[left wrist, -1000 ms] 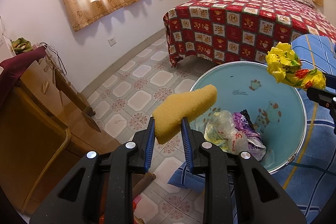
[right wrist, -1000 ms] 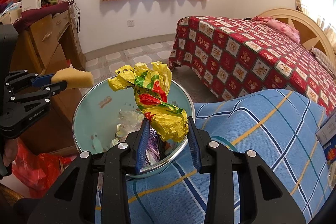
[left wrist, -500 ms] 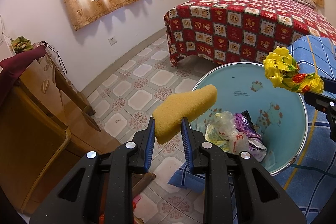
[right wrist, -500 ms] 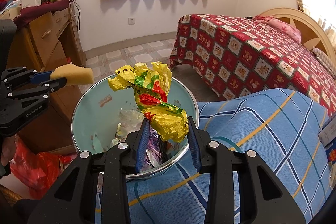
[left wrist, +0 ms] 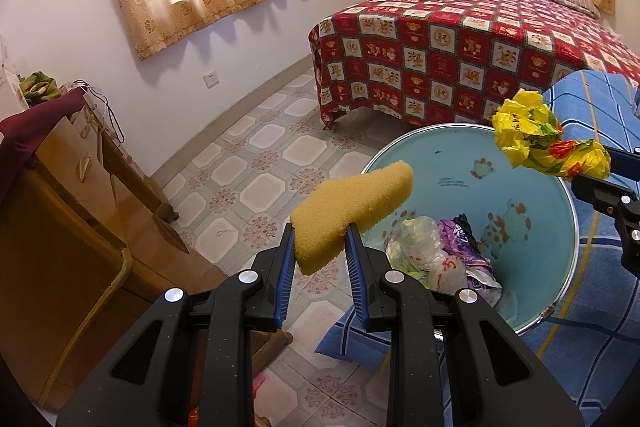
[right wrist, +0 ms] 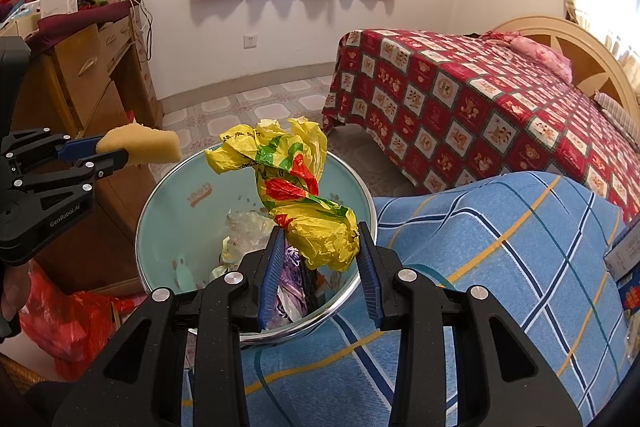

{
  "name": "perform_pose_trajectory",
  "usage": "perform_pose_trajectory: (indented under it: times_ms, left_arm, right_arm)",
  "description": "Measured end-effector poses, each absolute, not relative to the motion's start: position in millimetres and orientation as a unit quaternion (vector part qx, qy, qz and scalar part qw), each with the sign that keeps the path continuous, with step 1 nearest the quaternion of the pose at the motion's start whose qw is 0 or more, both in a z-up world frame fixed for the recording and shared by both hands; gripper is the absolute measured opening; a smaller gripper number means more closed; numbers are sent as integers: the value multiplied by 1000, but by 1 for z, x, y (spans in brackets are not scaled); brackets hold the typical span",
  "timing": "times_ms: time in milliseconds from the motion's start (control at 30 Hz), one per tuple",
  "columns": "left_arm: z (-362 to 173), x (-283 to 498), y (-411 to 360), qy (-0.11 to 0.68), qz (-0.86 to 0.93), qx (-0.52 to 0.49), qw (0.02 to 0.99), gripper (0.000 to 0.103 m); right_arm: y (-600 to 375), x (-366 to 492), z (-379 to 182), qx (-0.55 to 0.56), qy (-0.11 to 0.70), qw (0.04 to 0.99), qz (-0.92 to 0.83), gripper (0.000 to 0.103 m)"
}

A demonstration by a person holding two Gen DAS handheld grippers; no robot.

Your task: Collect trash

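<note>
My left gripper (left wrist: 320,239) is shut on a yellow sponge (left wrist: 352,211), held at the near-left rim of a light blue basin (left wrist: 520,163). The basin holds crumpled plastic bags and wrappers (left wrist: 436,251). My right gripper (right wrist: 320,239) is shut on a crumpled yellow plastic bag (right wrist: 296,187) with red and green print, held over the basin (right wrist: 176,211). In the right wrist view the left gripper (right wrist: 116,157) with the sponge (right wrist: 140,147) shows at the left. In the left wrist view the yellow bag (left wrist: 540,143) shows at the right, over the basin's far rim.
The basin rests on a blue plaid cloth (right wrist: 500,247). A bed with a red patterned cover (left wrist: 460,55) stands behind. A wooden dresser (left wrist: 60,195) is at the left, a red plastic bag (right wrist: 76,323) on the floor beside it. Tiled floor (left wrist: 256,163) lies between them.
</note>
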State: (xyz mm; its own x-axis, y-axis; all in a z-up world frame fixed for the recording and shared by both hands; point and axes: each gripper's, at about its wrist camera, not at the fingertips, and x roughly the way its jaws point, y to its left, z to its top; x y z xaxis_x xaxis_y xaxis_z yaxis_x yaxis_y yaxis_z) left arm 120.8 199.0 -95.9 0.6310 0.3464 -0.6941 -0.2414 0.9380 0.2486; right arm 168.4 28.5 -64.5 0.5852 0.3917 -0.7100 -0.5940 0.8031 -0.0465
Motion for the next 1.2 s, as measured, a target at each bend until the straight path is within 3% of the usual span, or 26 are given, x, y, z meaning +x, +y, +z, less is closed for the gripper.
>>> perform_pose_trajectory:
  times_ms: [267, 367, 467, 500, 600, 667, 733, 833, 1200]
  left_arm:
    - [-91, 120, 191, 390, 152, 63, 906, 27]
    - [-91, 118, 190, 389, 145, 59, 908, 30]
    - [-89, 116, 187, 385, 139, 58, 910, 38]
    - [-88, 116, 186, 384, 138, 56, 911, 46]
    - [-81, 109, 184, 373, 137, 55, 916, 61]
    - [-76, 103, 183, 366, 134, 52, 919, 66]
    - [-67, 95, 183, 356, 134, 50, 923, 78]
    - [-50, 79, 182, 334, 132, 44, 932, 83]
    - [-11, 42, 170, 284, 123, 38, 950, 89]
  right_arm:
    - [27, 170, -62, -138, 358, 880, 279, 37]
    - [26, 170, -62, -133, 356, 882, 279, 42]
    - [21, 170, -60, -121, 353, 886, 276, 53]
    - [20, 170, -60, -119, 352, 887, 275, 58]
    - [13, 166, -53, -104, 350, 892, 268, 65]
    - [5, 160, -47, -92, 344, 898, 261, 69]
    - [-5, 148, -38, -82, 336, 906, 245, 72]
    - [-23, 118, -22, -62, 308, 923, 221, 79]
    - [-60, 71, 12, -41, 257, 946, 194, 83]
